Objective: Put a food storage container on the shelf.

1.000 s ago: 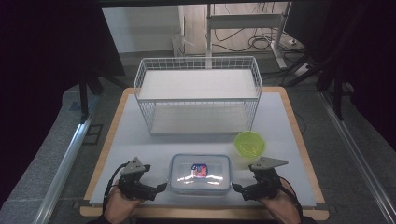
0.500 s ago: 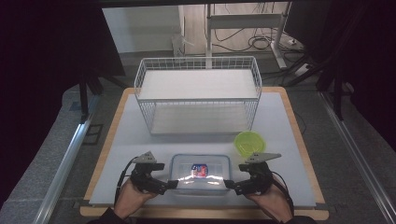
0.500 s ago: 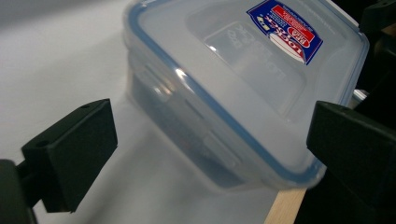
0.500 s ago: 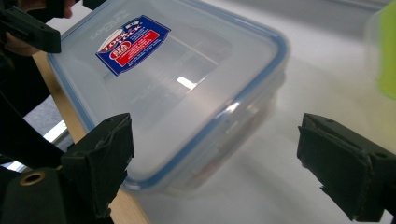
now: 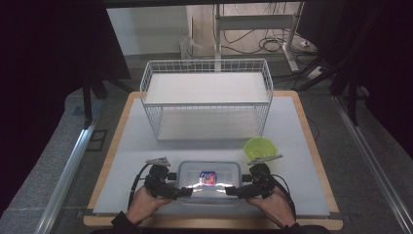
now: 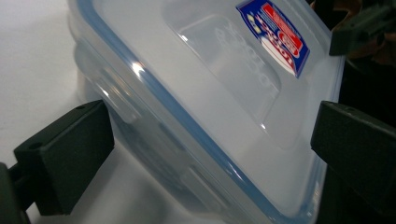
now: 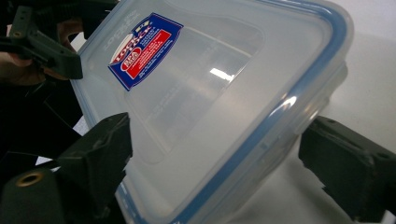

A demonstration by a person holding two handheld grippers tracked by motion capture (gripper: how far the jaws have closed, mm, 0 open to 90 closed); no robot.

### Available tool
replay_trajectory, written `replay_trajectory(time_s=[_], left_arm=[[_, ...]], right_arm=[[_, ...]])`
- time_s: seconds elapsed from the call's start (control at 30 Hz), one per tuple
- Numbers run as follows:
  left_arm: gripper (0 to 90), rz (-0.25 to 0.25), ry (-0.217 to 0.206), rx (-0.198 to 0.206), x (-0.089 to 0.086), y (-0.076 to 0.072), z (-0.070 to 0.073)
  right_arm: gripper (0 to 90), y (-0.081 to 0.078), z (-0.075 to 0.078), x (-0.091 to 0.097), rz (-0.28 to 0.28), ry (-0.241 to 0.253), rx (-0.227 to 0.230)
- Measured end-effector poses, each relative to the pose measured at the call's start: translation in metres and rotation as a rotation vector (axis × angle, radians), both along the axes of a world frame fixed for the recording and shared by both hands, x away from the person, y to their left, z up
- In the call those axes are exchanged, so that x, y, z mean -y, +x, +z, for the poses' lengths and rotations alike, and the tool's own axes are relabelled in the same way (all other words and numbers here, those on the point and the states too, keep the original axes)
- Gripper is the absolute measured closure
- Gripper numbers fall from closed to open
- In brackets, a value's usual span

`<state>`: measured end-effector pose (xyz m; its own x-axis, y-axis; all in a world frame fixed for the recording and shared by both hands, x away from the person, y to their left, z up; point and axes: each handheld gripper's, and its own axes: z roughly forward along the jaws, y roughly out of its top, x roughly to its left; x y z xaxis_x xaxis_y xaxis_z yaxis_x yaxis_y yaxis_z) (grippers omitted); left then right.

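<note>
A clear plastic container [image 5: 208,180] with a blue-sealed lid and a red and blue sticker lies near the table's front edge. My left gripper [image 5: 184,191] is at its left end and my right gripper [image 5: 233,191] at its right end, both pointing inward. In the left gripper view the container [image 6: 210,93] sits between the jaws, one on the lid, one against the side wall. The right gripper view shows the same on the container [image 7: 210,93]. The right jaws have just been closing with the container's end between them.
A white wire rack [image 5: 207,97] with two shelves stands at the back of the white mat [image 5: 141,146]. A green bowl [image 5: 260,147] sits just behind my right gripper. The wooden table edge [image 5: 209,223] runs right below the hands.
Both hands have moved inward from either side until the jaws reach the container's two ends. The container stays in its place.
</note>
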<state>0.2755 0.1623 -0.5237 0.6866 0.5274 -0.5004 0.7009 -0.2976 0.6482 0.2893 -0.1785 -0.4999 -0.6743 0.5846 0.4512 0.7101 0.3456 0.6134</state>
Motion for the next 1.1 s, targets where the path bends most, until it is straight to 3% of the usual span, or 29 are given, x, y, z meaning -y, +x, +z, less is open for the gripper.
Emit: replay_trajectory(time_s=[0.1, 0.2, 0.27, 0.37, 0.6, 0.77, 1.1], left_arm=[[3.4, 0.002, 0.030, 0.028, -0.001, -0.007, 0.006], [11.7, 0.016, 0.008, 0.034, -0.005, -0.011, 0.006], [18.1, 0.031, -0.017, 0.066, -0.012, -0.019, 0.009], [24.2, 0.057, -0.034, 0.073, -0.015, -0.024, 0.010], [41.1, 0.121, -0.136, 0.034, -0.025, -0.033, 0.008], [46.8, 0.137, -0.186, 0.009, -0.031, -0.038, 0.005], [47.6, 0.165, -0.179, 0.000, -0.028, -0.038, 0.009]], right_arm=[[14.9, -0.004, 0.001, 0.003, -0.012, 0.008, -0.005], [17.4, -0.007, 0.003, 0.004, -0.010, 0.010, -0.002], [28.8, -0.013, 0.006, 0.010, -0.044, 0.040, 0.017], [35.6, -0.016, 0.008, 0.015, -0.055, 0.069, 0.017], [48.3, -0.023, 0.009, 0.026, -0.065, 0.140, 0.002], [49.7, -0.025, 0.011, 0.025, -0.065, 0.137, 0.013], [53.4, -0.026, 0.010, 0.028, -0.123, 0.181, -0.049]])
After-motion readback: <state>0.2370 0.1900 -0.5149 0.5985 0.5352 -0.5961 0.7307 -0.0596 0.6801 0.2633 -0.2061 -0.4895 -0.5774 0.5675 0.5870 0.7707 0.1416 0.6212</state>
